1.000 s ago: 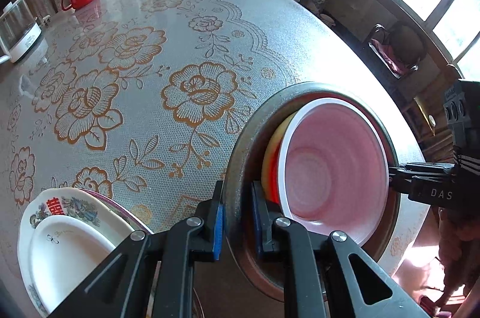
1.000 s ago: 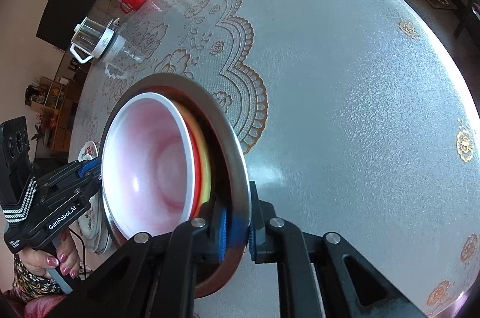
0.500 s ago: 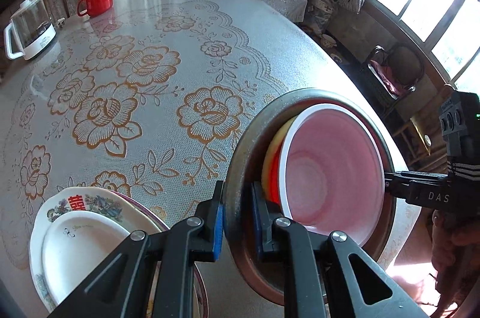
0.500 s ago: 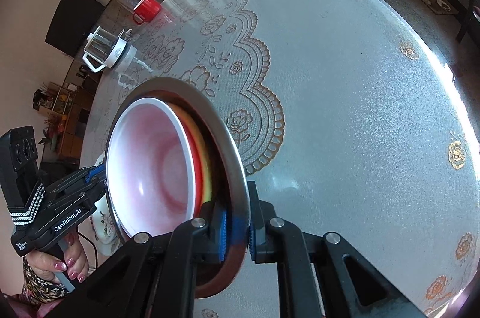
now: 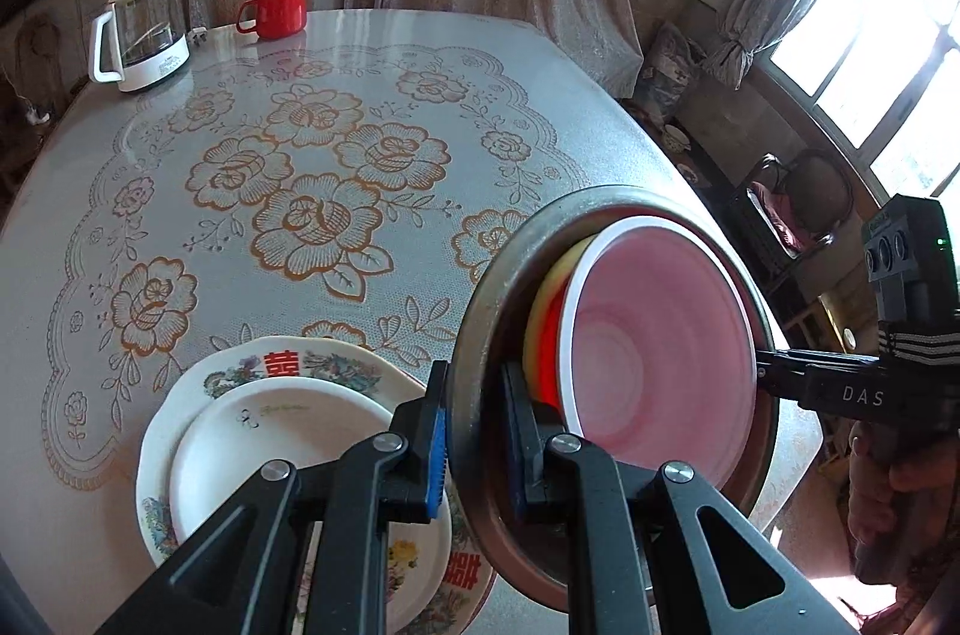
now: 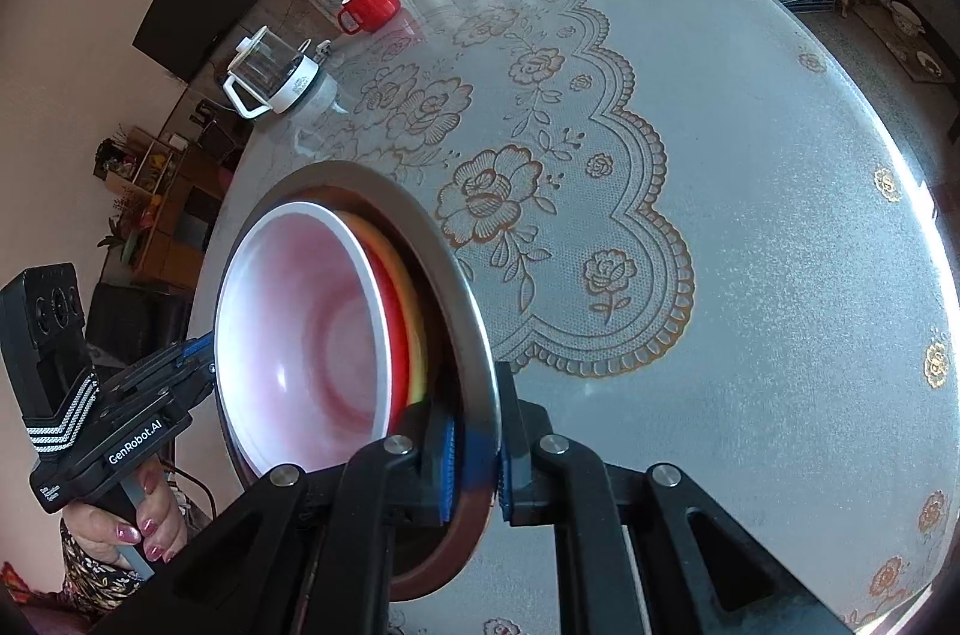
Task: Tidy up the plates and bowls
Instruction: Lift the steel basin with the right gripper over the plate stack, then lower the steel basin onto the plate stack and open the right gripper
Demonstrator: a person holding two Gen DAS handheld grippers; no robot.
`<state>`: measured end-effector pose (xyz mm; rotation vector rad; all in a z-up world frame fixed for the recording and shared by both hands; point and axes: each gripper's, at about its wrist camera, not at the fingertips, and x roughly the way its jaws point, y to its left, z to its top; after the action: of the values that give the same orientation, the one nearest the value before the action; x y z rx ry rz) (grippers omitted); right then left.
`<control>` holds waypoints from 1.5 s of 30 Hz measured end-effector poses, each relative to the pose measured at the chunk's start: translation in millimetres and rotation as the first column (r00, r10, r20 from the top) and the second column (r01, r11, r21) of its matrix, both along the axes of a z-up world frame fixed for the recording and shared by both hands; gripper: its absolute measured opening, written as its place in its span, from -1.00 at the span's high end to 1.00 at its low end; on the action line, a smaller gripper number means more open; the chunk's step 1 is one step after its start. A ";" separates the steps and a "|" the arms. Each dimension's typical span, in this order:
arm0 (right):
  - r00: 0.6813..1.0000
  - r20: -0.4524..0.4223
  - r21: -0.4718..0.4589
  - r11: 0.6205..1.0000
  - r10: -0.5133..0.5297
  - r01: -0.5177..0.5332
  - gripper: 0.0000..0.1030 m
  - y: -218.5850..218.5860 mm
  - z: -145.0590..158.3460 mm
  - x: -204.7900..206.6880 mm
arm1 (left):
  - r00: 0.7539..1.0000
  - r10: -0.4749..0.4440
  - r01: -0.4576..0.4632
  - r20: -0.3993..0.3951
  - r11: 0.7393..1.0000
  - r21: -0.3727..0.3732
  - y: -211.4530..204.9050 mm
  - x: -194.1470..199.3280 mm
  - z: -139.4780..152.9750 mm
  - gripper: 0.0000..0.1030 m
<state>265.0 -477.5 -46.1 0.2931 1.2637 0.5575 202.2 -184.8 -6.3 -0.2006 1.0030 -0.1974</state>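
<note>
Since the earlier frame the metal bowl (image 5: 480,311) had risen off the cloth (image 5: 360,107) with both grippers, and more of the plates (image 5: 198,431), kettle (image 5: 141,35) and red mug (image 5: 276,10) had come into the left view.

The left gripper (image 5: 474,443) was clamped on the bowl's near rim at 6 o'clock in its own view. The right gripper (image 6: 477,461) was clamped on the opposite rim. Nested inside sat a pink bowl (image 5: 660,359), with red and yellow ones behind it.

The plates lay stacked at 7 o'clock in the left view, just beside the bowl.

The step looked like carrying the nested stack to a new spot. Done well, both hands would travel together and keep the rim level, or the inner bowls could slide out.

Compared with before, the grips looked unchanged; only height and angle differed.
</note>
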 end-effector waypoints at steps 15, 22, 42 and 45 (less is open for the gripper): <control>0.997 -0.028 0.044 0.996 0.078 -0.077 0.81 112.9 6.9 -23.1 | 0.995 0.099 -0.099 0.018 0.995 0.014 104.5 -29.7 13.9 0.73; 0.993 -0.068 0.045 0.995 0.093 -0.090 0.81 140.3 -1.6 -24.9 | 0.993 0.117 -0.116 -0.008 0.993 0.025 127.6 -32.6 0.2 0.73; 0.983 -0.169 -0.006 0.997 0.070 -0.072 0.81 160.1 -33.6 -37.3 | 0.991 0.105 -0.102 -0.079 0.994 0.036 139.2 -38.5 -32.1 0.71; 0.983 -0.175 -0.019 0.998 0.060 -0.065 0.80 162.2 -36.8 -38.6 | 0.991 0.099 -0.097 -0.090 0.995 0.037 139.7 -37.7 -35.6 0.71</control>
<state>226.3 -315.3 -82.9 0.2871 1.4525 0.5790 164.5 -45.1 -41.9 -0.2307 1.0838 -0.0830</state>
